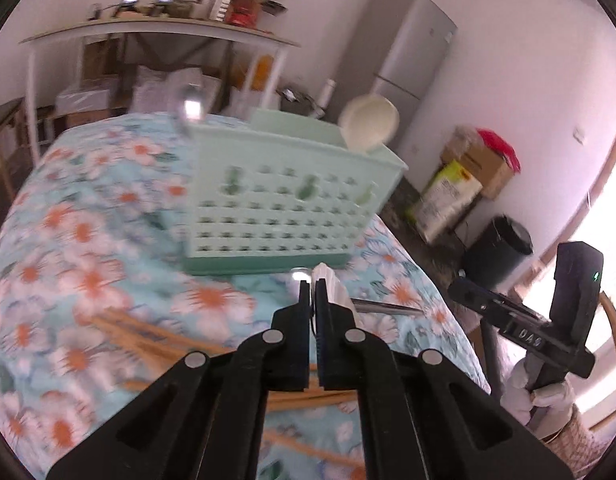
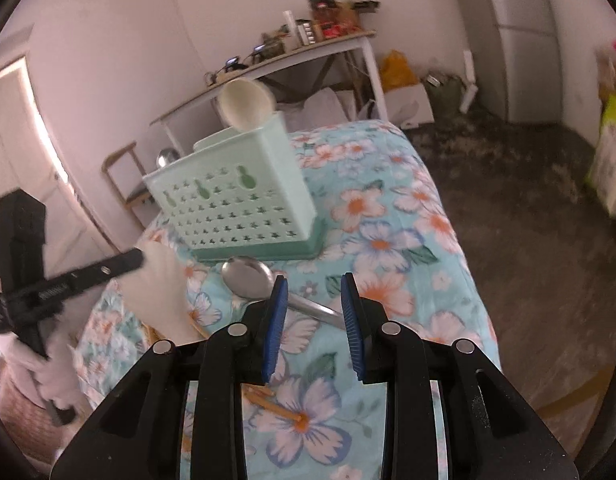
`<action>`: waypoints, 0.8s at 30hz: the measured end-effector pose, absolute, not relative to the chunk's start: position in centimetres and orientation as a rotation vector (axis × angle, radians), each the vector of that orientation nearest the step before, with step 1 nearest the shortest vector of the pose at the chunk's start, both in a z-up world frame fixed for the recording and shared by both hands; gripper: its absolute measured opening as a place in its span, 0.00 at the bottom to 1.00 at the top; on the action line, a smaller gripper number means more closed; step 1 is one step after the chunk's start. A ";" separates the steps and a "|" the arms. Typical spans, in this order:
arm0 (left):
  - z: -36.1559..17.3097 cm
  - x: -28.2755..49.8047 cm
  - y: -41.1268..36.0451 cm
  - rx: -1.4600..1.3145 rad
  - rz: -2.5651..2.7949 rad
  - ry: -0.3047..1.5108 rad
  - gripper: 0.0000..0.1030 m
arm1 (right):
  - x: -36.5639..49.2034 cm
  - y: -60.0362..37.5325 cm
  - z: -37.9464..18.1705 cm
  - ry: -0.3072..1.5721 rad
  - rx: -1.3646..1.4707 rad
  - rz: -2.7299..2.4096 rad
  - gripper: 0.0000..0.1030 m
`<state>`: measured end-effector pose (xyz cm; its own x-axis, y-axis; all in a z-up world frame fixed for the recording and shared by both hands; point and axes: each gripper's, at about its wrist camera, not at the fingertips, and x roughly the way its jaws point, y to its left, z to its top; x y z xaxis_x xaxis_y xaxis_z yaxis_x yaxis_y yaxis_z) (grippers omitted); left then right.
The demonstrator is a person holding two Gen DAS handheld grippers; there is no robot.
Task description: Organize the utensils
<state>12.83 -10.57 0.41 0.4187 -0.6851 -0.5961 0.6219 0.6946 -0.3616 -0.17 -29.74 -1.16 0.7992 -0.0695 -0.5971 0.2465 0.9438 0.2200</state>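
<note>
A mint green perforated utensil caddy (image 1: 284,204) stands on the floral tablecloth (image 1: 88,240), also in the right wrist view (image 2: 244,204). A cream ladle (image 1: 370,122) (image 2: 246,104) and a metal spoon (image 1: 192,108) stand in it. My left gripper (image 1: 313,284) is shut on a white utensil handle (image 1: 334,286) just in front of the caddy. My right gripper (image 2: 313,284) is open and empty above a metal spoon (image 2: 248,274) that lies on the cloth before the caddy. Wooden chopsticks (image 1: 148,336) lie under the left gripper.
The table edge drops off to the right onto a dark floor (image 2: 528,208). A white shelf table (image 1: 160,32) with clutter, a grey fridge (image 1: 404,52), boxes (image 1: 468,172) and a black bin (image 1: 500,248) stand around the room.
</note>
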 end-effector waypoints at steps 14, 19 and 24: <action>1.7 13.2 -0.1 -0.267 -0.654 0.715 0.01 | 10.1 -21.7 -5.1 0.780 -0.070 -0.054 0.35; 1.0 13.8 0.7 -0.291 -0.650 0.727 0.01 | 12.9 -19.7 -6.7 0.857 -0.201 -0.081 0.34; 0.2 14.3 1.5 -0.321 -0.647 0.735 0.01 | 14.6 -19.8 -7.6 0.905 -0.223 -0.119 0.24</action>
